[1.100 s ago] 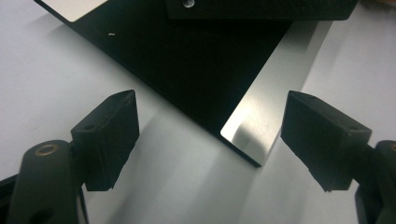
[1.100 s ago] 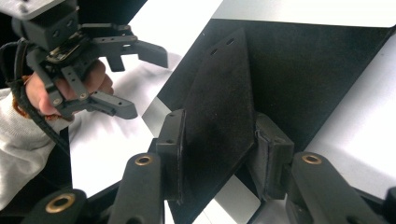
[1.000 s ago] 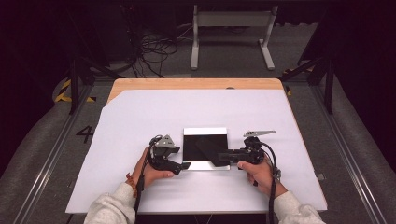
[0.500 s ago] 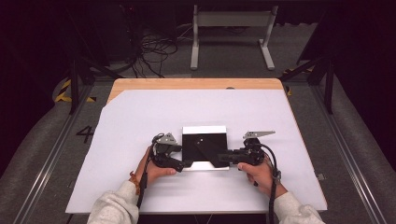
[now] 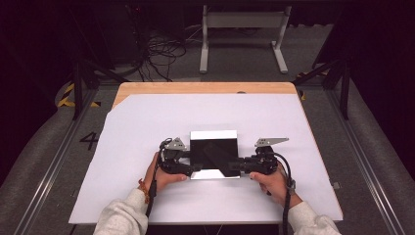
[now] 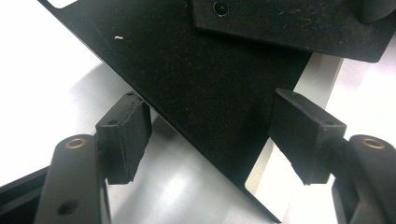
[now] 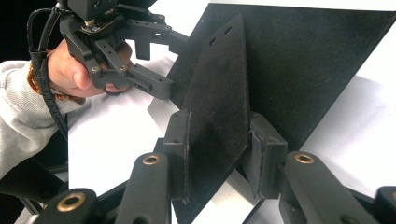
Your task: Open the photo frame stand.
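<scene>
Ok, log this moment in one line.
left gripper: closing around black sheet corner, pads apart | right gripper: shut on small black plate | white table cover

Black board (image 5: 213,154) with a white top edge; white table cover (image 5: 147,127); tan wooden tabletop (image 5: 195,88); black grippers; grey sleeves.

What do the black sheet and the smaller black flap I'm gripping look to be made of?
The black sheet looks like matte, felt-like card or foam board: lint specks, faint fibres and a thin straight edge. The flap in the right hand-held gripper looks alike, stiff with punched holes. Which it is stays uncertain. The table cover looks like white paper.
</scene>
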